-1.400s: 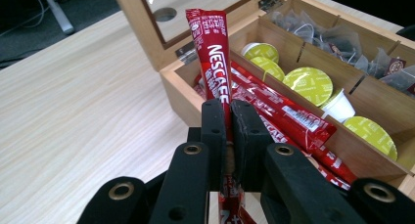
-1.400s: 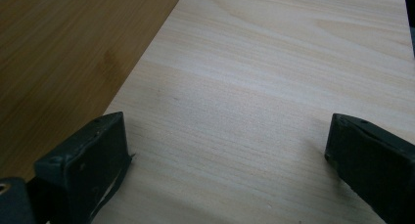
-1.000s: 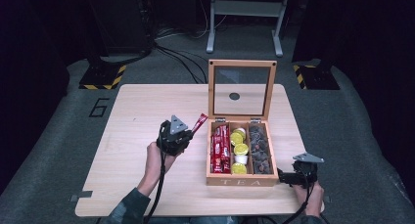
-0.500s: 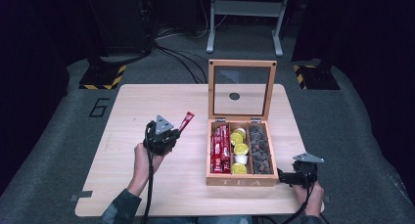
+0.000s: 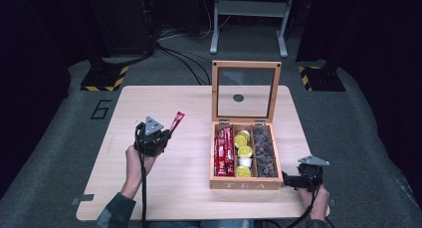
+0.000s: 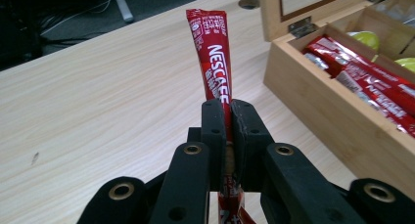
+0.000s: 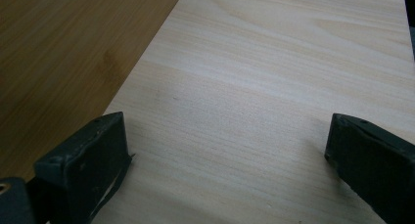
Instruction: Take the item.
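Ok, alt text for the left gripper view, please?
The left gripper pinches a red Nescafe stick upright above a pale wooden table. At right sits an open wooden box holding more red sticks.

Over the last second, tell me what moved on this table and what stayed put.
The left tool, shut on the red coffee stick, carried it leftward across the table, farther from the wooden tea box. Nothing was picked up or released in that time. The right tool stayed open beside the box's front right corner, and the box, its raised lid and its contents did not shift.
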`<state>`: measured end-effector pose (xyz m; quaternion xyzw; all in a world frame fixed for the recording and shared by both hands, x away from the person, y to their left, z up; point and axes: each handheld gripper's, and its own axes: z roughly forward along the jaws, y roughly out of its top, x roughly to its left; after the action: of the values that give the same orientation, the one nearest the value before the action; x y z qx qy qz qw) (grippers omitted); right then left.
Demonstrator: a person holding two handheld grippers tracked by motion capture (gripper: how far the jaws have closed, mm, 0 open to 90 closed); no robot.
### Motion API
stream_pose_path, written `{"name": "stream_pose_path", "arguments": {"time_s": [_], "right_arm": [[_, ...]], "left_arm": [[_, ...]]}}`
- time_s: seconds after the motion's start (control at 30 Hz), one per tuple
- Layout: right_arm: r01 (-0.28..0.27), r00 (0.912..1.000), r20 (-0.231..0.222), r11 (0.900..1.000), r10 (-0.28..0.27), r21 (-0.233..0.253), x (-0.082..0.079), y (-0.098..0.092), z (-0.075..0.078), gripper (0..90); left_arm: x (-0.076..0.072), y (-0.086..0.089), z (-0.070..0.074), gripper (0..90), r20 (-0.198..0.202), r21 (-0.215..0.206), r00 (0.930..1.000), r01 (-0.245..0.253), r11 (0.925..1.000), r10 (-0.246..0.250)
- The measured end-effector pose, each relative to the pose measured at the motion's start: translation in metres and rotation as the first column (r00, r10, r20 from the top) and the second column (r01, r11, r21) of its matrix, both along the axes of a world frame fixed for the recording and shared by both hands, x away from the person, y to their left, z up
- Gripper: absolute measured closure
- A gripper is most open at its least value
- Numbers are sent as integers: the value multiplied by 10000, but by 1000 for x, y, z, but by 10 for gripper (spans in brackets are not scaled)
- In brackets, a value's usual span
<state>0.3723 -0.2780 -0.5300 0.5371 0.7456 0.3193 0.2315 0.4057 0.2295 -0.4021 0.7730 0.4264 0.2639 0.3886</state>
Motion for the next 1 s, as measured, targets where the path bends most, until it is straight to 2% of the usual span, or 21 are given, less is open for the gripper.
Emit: {"name": "stream_pose_path", "arguments": {"time_s": [0.57, 0.73, 1.0], "right_arm": [[43, 10000, 13, 10000, -43, 10, 0, 0, 0, 17], [53, 10000, 14, 10000, -53, 8, 0, 0, 0, 17], [31, 10000, 11, 10000, -31, -17, 0, 0, 0, 17]], "left_arm": [[15, 35, -12, 843, -306, -76, 9950, -950, 9954, 947], [19, 41, -19, 843, -392, -105, 9917, -1227, 9924, 1222], [23, 59, -33, 843, -612, -192, 9821, -1798, 9835, 1783]]}}
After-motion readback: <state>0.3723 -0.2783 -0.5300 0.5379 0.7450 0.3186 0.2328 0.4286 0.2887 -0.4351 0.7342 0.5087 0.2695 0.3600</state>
